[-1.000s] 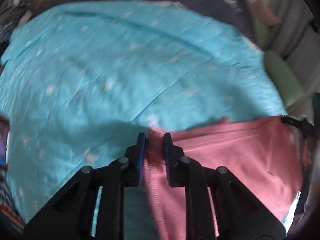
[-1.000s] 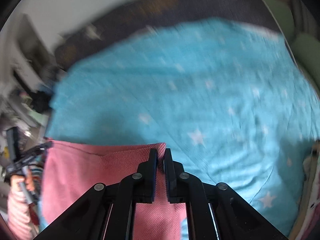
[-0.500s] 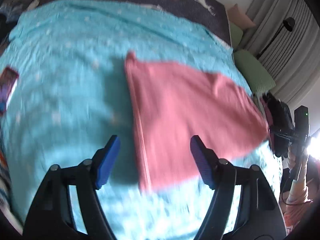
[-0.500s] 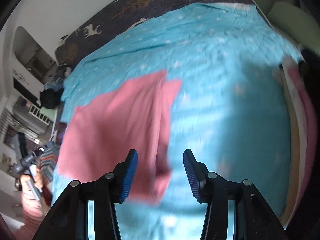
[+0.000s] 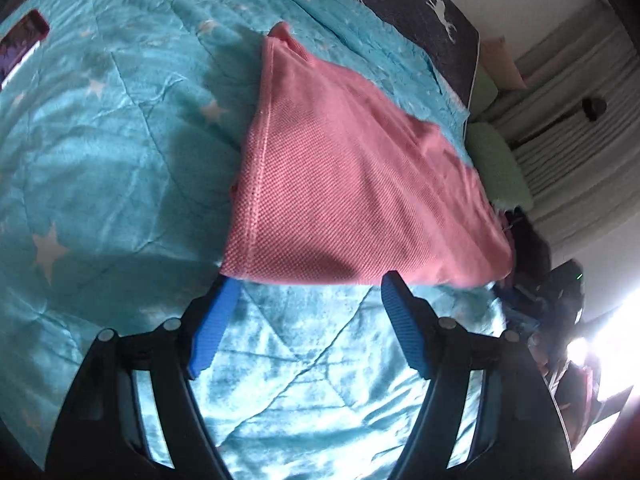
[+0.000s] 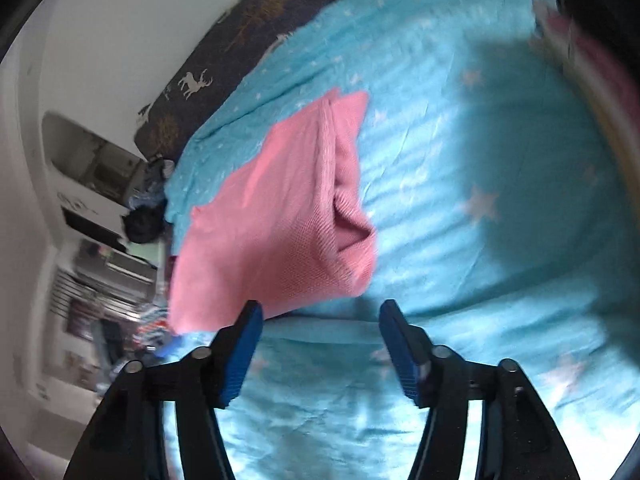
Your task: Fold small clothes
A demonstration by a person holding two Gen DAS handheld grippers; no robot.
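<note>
Fingers: left gripper [image 5: 306, 316] and right gripper [image 6: 320, 340] both spread wide, holding nothing. Pink garment [image 5: 340, 184] lies just beyond them on the blue quilt [image 5: 120, 128]. Advice: pinch its near corners squarely, then fold evenly toward the far edge.

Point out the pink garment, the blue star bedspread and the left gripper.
pink garment [image 5: 352, 196]: left wrist view, middle of its top layer.
blue star bedspread [image 5: 112, 140]: left wrist view, bare patch beside the garment.
left gripper [image 5: 310, 328]: left wrist view, midway between its fingertips.

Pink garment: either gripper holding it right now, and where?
Nothing is held. The left gripper and right gripper are both open, apart from the pink garment, which lies on the blue bedspread.
</note>
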